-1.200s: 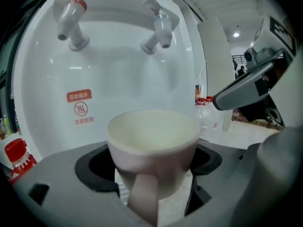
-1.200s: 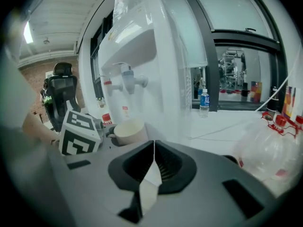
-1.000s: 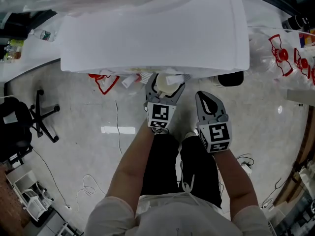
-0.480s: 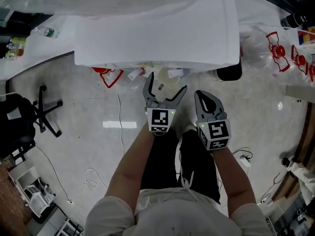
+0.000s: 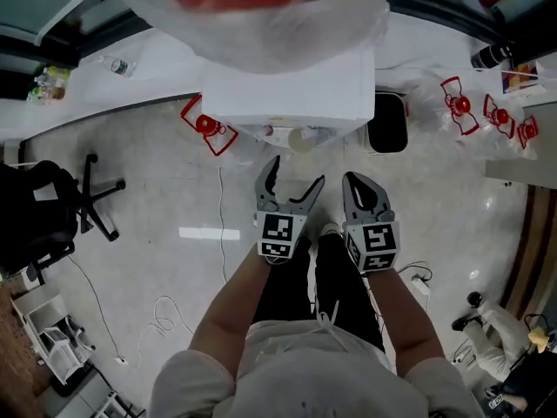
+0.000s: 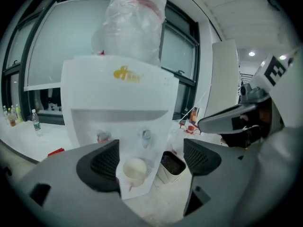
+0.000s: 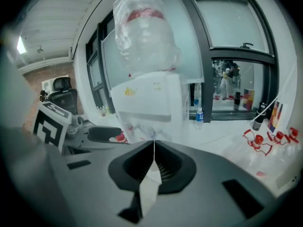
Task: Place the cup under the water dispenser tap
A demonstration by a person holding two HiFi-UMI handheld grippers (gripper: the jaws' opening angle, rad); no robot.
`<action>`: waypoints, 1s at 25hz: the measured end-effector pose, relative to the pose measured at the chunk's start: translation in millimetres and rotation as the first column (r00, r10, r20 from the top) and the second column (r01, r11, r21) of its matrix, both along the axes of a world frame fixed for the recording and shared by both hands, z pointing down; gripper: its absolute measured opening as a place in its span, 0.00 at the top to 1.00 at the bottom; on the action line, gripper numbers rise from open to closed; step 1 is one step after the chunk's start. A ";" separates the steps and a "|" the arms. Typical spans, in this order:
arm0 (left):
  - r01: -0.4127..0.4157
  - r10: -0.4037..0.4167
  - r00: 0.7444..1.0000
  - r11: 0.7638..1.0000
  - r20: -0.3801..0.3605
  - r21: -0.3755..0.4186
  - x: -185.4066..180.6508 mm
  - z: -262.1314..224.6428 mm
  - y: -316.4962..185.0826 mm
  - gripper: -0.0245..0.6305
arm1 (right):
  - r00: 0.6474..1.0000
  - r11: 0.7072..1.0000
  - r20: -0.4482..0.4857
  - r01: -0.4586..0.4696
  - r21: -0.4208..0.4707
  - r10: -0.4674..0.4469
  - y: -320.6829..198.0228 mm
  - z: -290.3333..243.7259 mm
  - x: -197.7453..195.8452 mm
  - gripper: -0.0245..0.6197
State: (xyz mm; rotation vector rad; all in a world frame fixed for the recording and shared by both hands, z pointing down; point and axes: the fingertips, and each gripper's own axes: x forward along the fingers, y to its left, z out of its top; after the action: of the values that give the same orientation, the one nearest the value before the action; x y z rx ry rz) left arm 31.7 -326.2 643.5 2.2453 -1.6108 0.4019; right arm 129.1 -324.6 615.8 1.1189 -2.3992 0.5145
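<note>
Already the cup (image 6: 135, 168) stands on the drip ledge of the water dispenser (image 6: 118, 103), a little aside of the blue tap (image 6: 146, 136); a stream could clip its rim or miss, and tip so light a cup; its contents I cannot tell. The left gripper (image 5: 296, 174) gapes empty, its jaws having just closed a little; the right gripper (image 5: 355, 185) is closed on nothing; the bin (image 6: 171, 162) beside looks dark inside
</note>
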 end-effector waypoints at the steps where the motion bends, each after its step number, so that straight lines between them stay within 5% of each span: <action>1: -0.005 0.005 1.000 1.000 -0.003 0.011 1.4 -18.8 2.7 0.33 | 1.000 1.000 0.002 -0.008 0.008 0.008 1.5 -13.4 0.9 0.92; 4: 0.002 -0.002 1.000 0.998 -0.001 0.057 3.7 -69.9 5.6 0.55 | 1.000 1.000 0.008 -0.022 0.012 0.022 3.8 -48.5 4.6 0.92; 11: 0.057 -0.053 0.998 0.991 -0.035 0.123 -9.8 -157.0 19.6 0.86 | 0.998 0.997 0.045 -0.050 0.054 0.047 3.8 -129.6 1.1 0.92; 19: 0.072 -0.048 0.991 0.978 -0.125 0.197 -20.0 -260.4 38.4 0.92 | 0.996 0.987 0.085 -0.054 0.150 0.042 8.7 -205.6 -5.4 0.92; 25: 0.092 -0.083 0.996 0.946 -0.043 0.310 -41.4 -326.6 29.8 0.93 | 0.994 0.958 0.106 -0.022 0.286 -0.009 -6.1 -262.9 -18.6 0.92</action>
State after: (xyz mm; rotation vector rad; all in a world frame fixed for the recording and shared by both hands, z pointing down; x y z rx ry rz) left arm -9.7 -296.4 317.0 2.3756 -1.8612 0.0933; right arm 110.5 -330.7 352.9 1.2460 -2.6263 0.2356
